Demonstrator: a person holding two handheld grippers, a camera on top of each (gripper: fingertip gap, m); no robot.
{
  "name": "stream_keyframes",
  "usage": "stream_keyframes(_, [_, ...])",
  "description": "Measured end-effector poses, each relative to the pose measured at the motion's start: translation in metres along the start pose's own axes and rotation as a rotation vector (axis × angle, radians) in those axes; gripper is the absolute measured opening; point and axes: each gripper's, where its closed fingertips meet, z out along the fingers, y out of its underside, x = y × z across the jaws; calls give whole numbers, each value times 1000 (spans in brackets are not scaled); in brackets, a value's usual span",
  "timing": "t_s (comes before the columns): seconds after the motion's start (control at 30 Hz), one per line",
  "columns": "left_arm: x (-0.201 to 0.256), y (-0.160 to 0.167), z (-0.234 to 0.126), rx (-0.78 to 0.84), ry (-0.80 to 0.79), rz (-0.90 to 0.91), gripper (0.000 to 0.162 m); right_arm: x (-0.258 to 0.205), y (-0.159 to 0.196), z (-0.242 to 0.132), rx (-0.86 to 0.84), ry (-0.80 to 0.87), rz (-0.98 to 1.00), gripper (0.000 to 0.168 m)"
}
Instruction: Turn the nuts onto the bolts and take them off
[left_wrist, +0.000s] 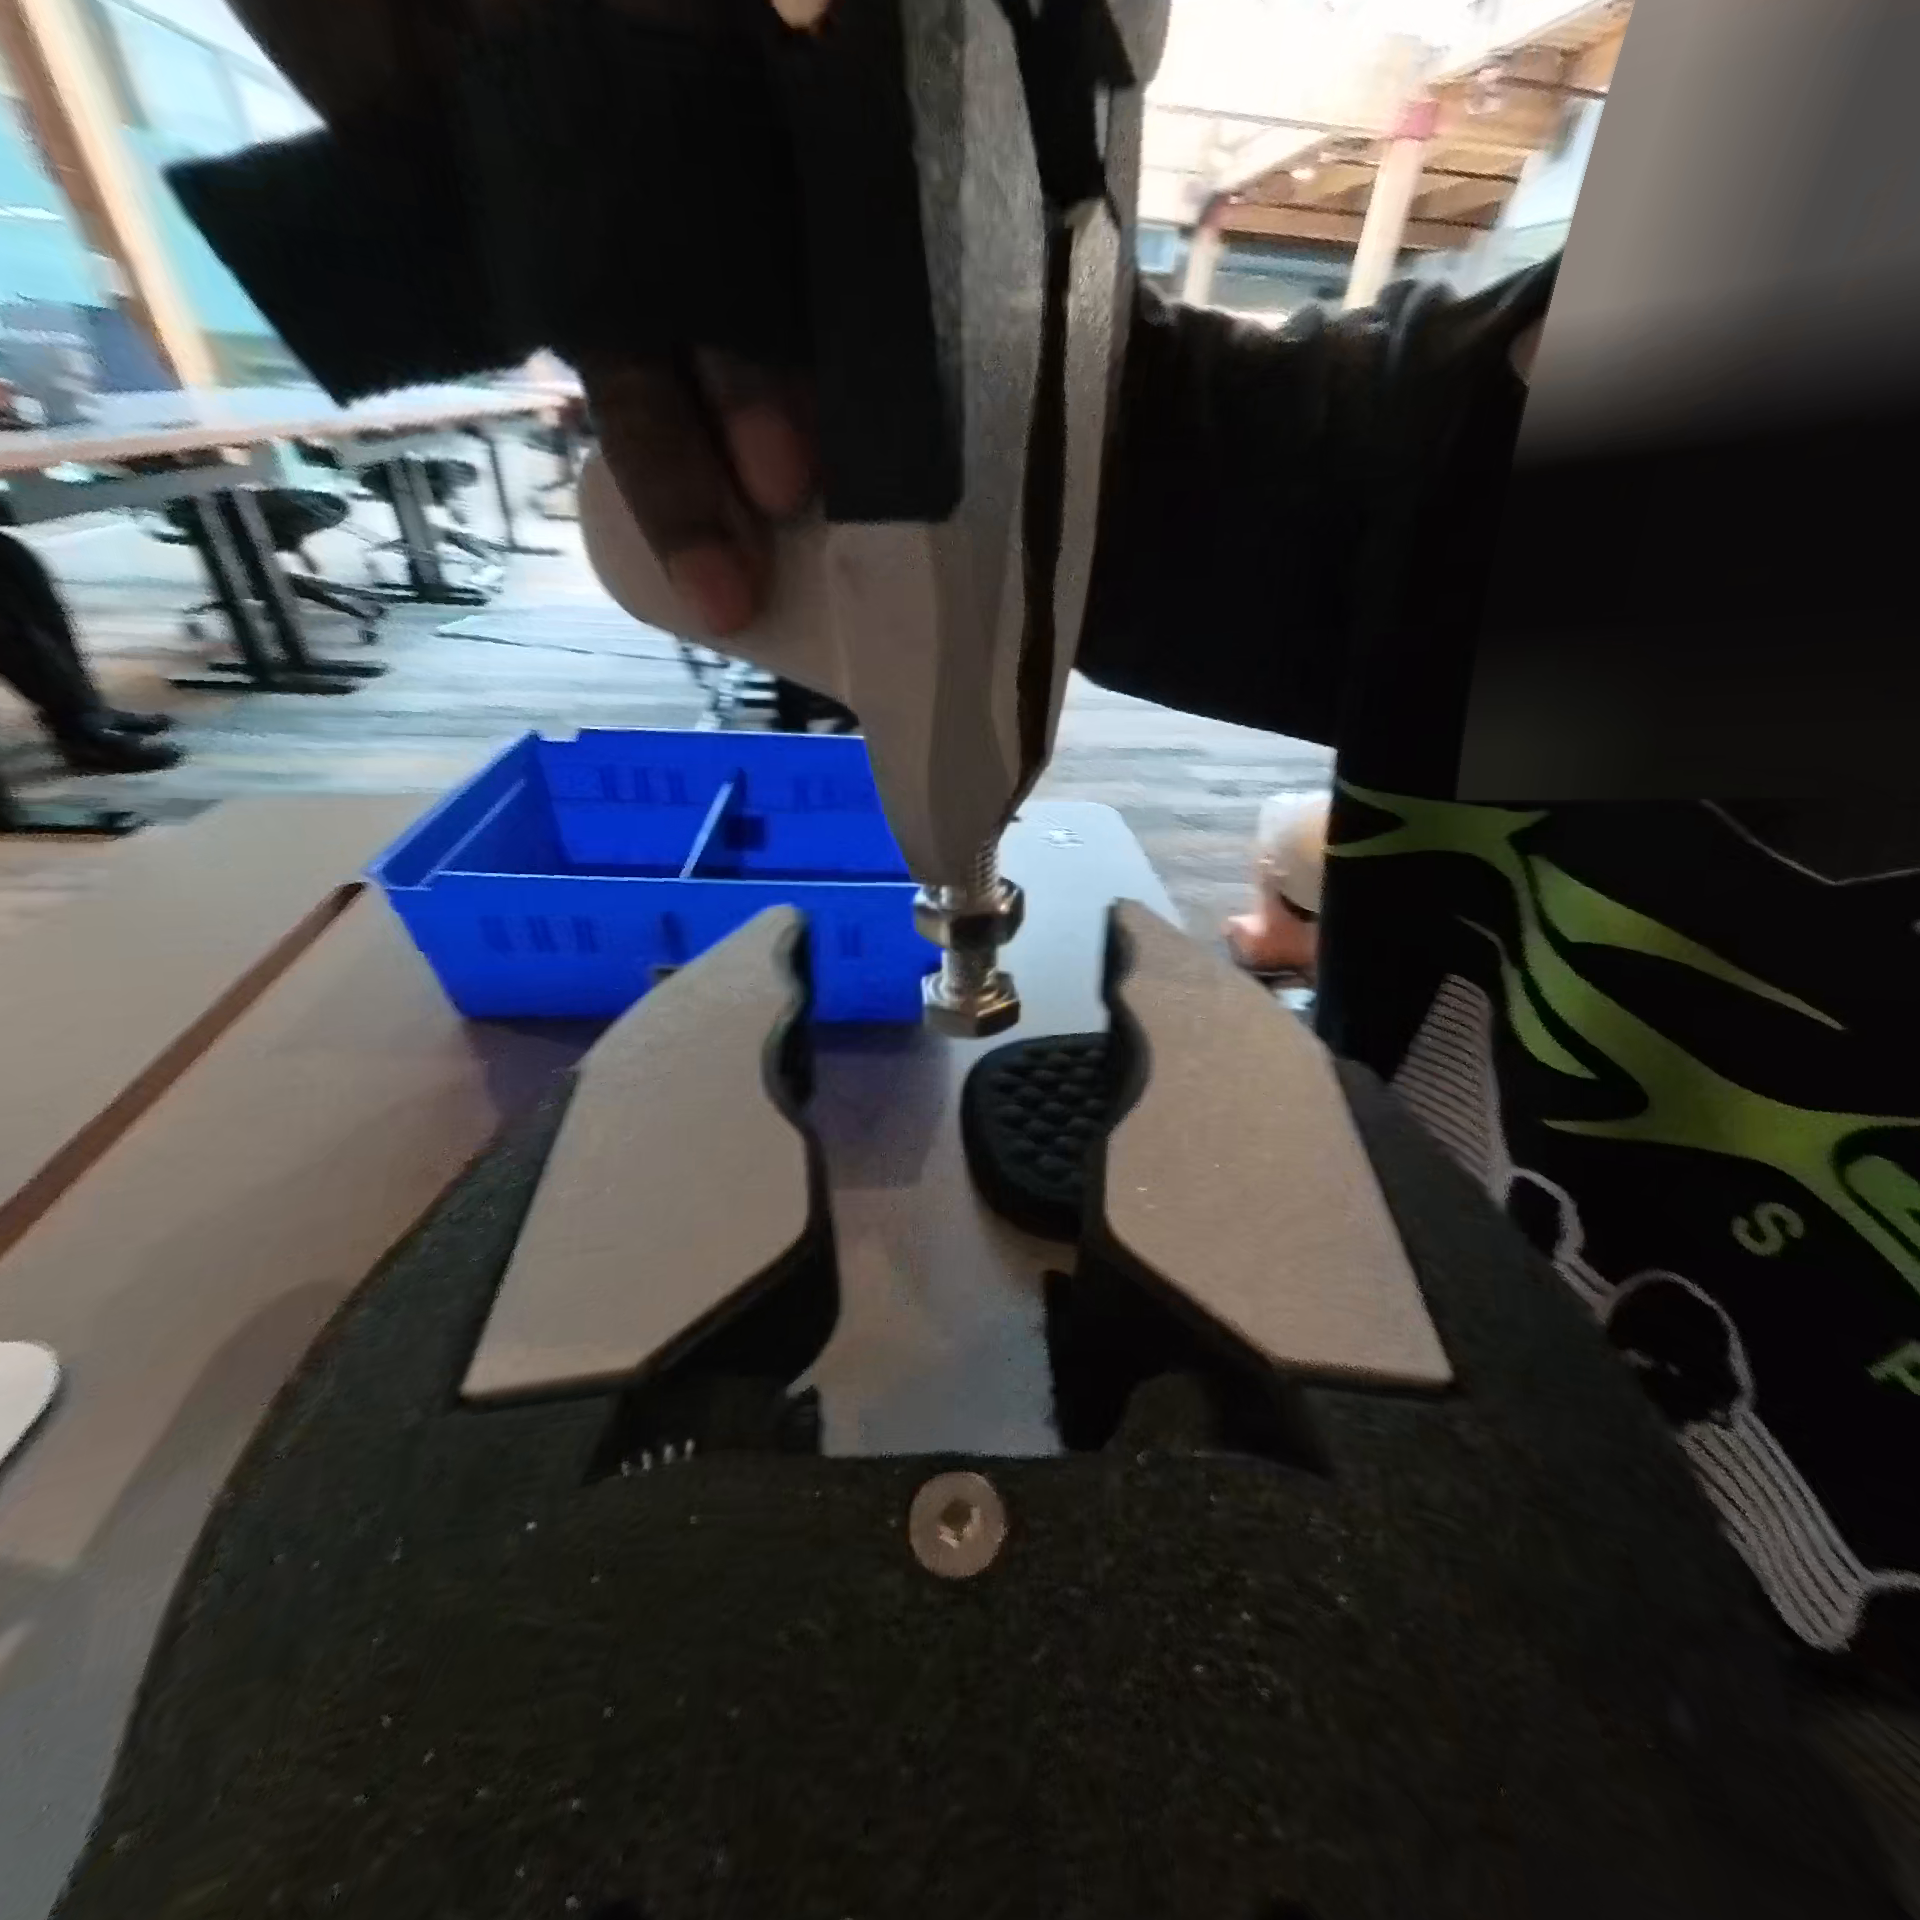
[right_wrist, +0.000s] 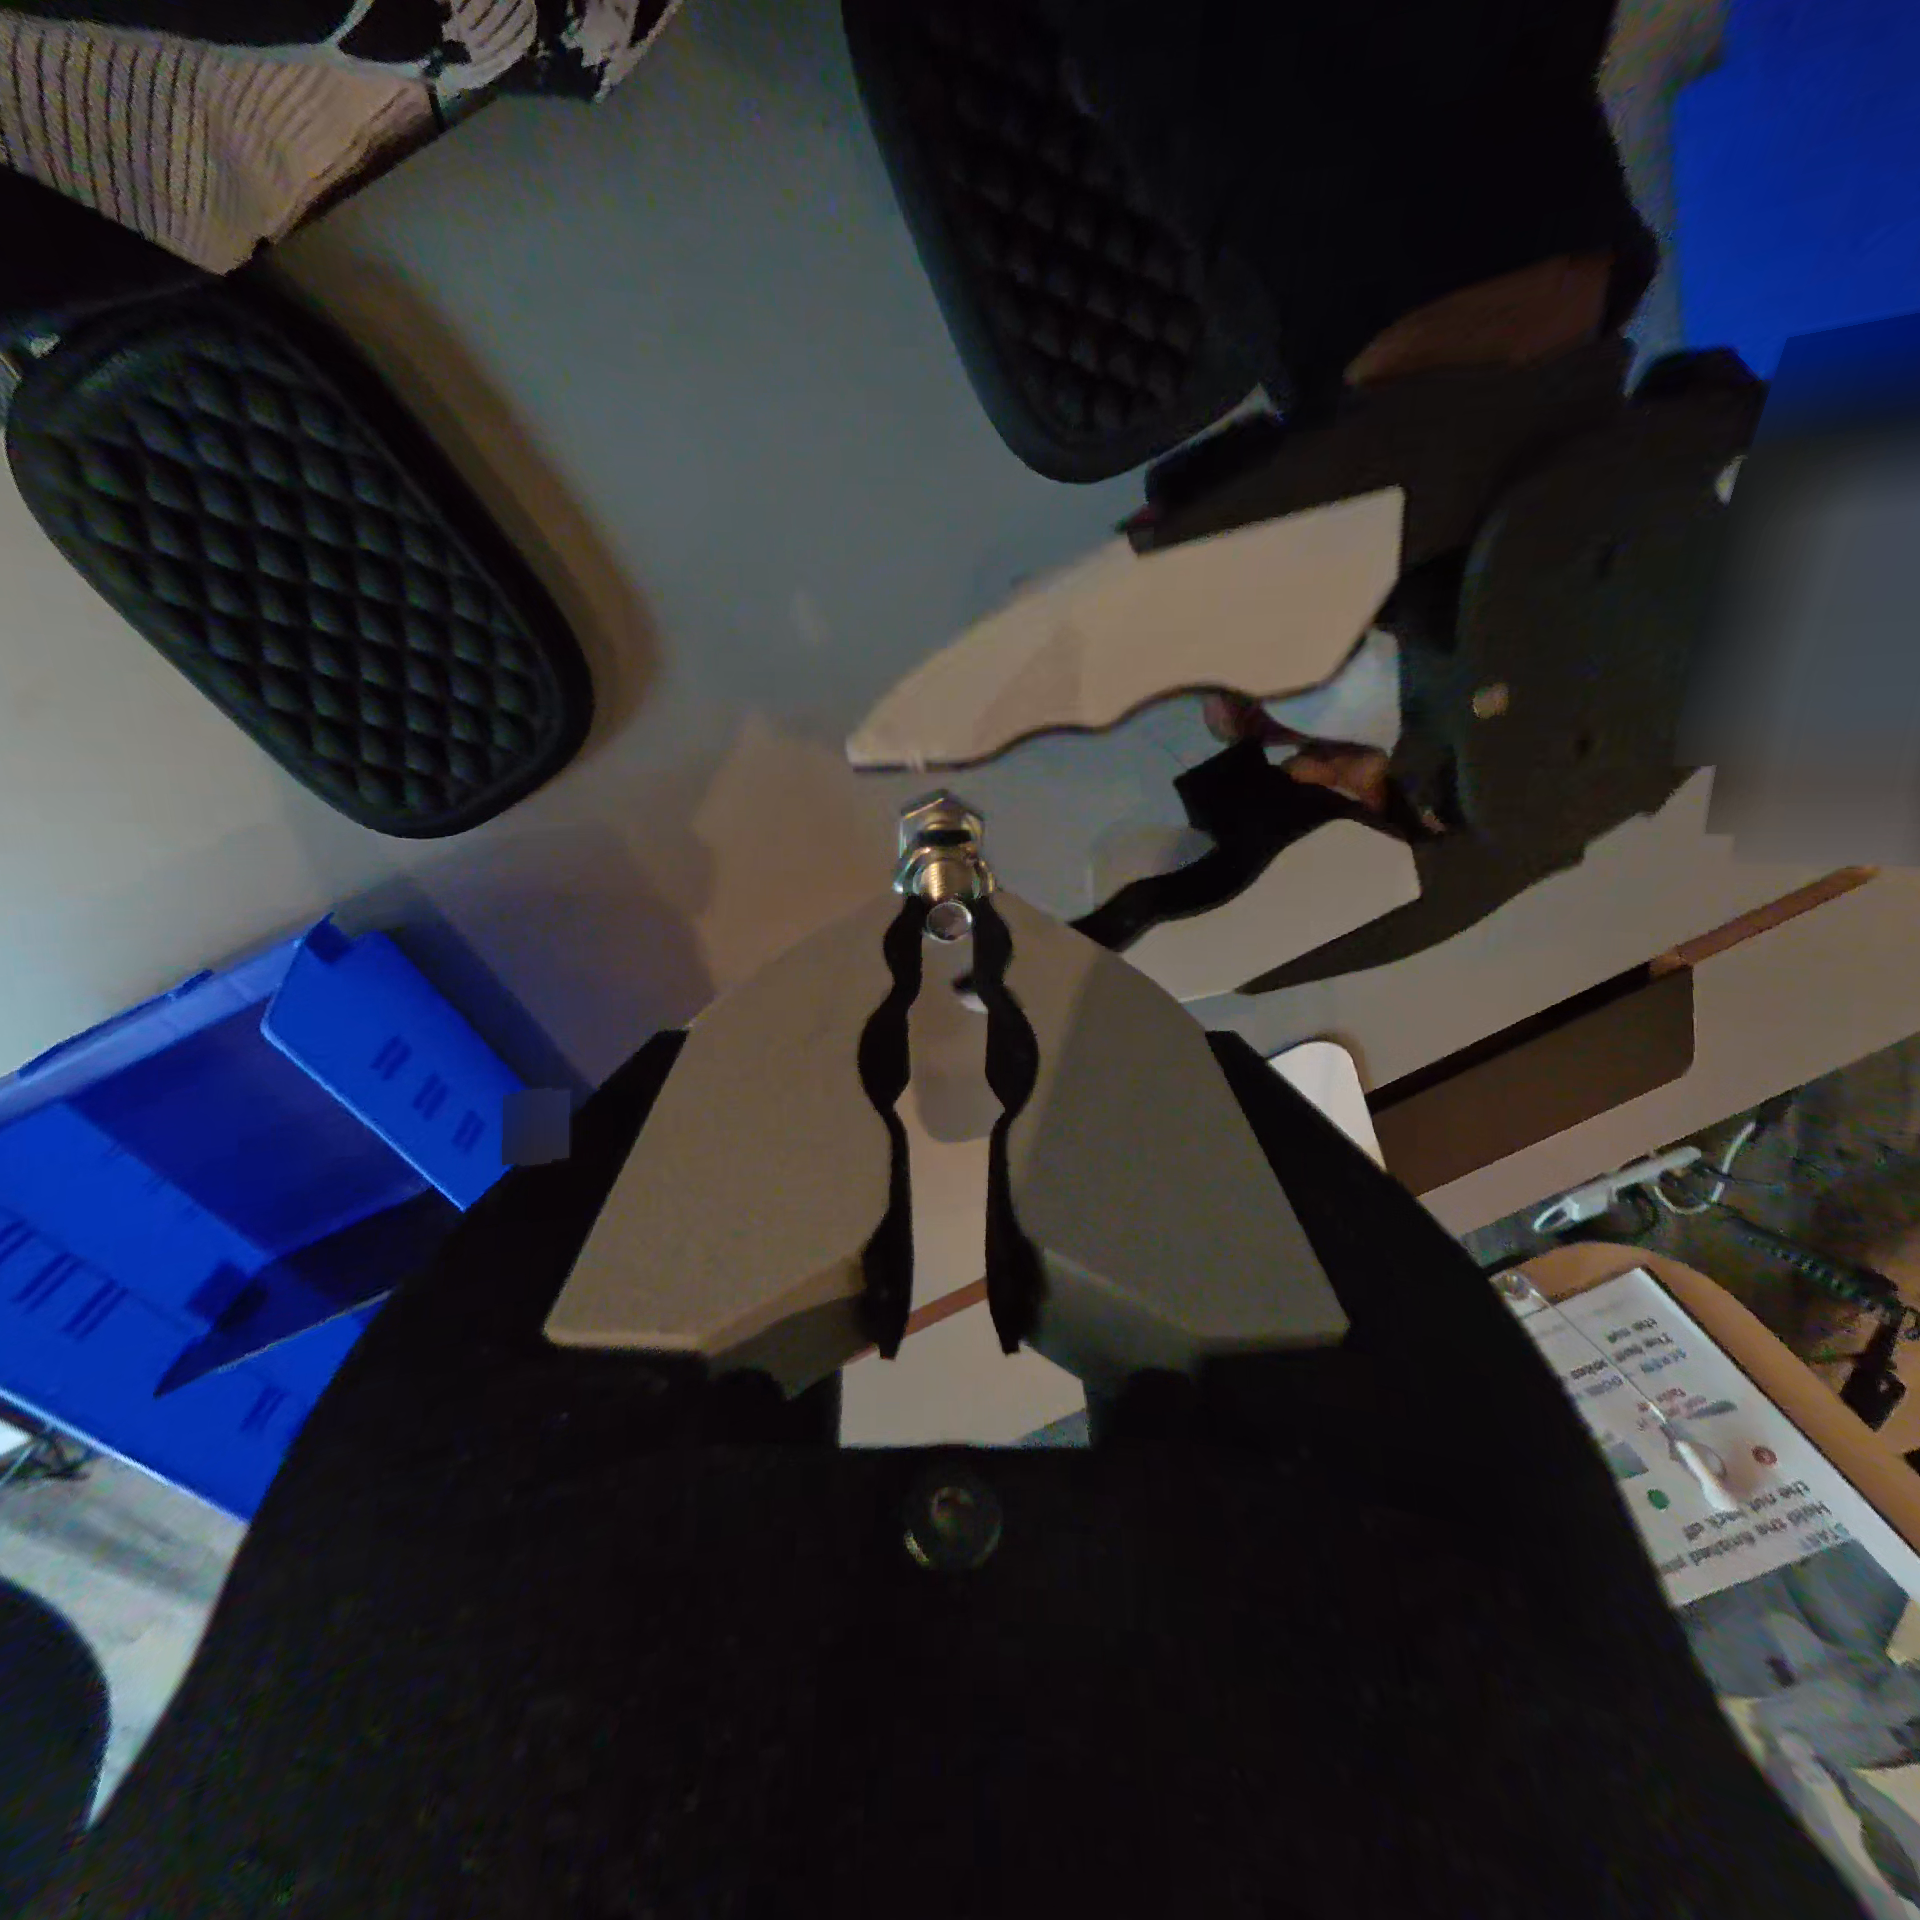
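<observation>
A steel bolt (left_wrist: 968, 966) hangs head down, with a hex nut (left_wrist: 967, 902) threaded partway up its shank. My right gripper (left_wrist: 961, 847) comes down from above and is shut on the bolt's threaded end. In the right wrist view the right gripper (right_wrist: 948, 916) pinches the bolt (right_wrist: 933, 812), and the nut (right_wrist: 940, 871) sits just past its tips. My left gripper (left_wrist: 956, 930) is open, with its fingertips on either side of the bolt and not touching it. The left gripper's fingers (right_wrist: 1143, 644) also show in the right wrist view.
A blue divided bin (left_wrist: 644, 914) stands on the table (left_wrist: 208, 1091) behind the bolt; it also shows in the right wrist view (right_wrist: 208, 1195). Black textured pads (right_wrist: 291, 582) lie on the table. A printed sheet (right_wrist: 1714, 1455) lies near the edge. A person's torso (left_wrist: 1662, 1039) is close on the right. The grippers are tip to tip, or close to it.
</observation>
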Motion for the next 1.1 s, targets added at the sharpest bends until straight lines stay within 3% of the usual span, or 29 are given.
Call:
stream_keyframes(0.03, [-2, 2, -1, 4, -49, 15, 65, 1, 0, -1, 8, 7, 13, 9])
stream_keyframes(0.13, [-10, 13, -2, 6, -214, 87, 89, 2, 1, -1, 17, 20, 45, 9])
stream_keyframes(0.27, [-11, 30, 6, -13, -303, 98, 86, 2, -3, 7, 26, 19, 71, 9])
stream_keyframes(0.47, [-6, 51, 24, -72, -256, 87, 71, 0, -11, 20, 40, 4, 88, 8])
stream_keyframes(0.57, [-1, 51, 29, -65, -221, 86, 57, -2, -12, 24, 36, -2, 87, 8])
stream_keyframes(0.73, [1, 51, 32, -62, -192, 61, 48, -1, -13, 28, 32, -4, 77, 8])
stream_keyframes(1.0, [7, 51, 33, -41, -144, 49, 12, 1, -14, 31, 33, -16, 61, 9])
stream_keyframes(1.1, [9, 52, 33, -41, -128, 54, 11, 0, -16, 32, 42, -25, 57, 9])
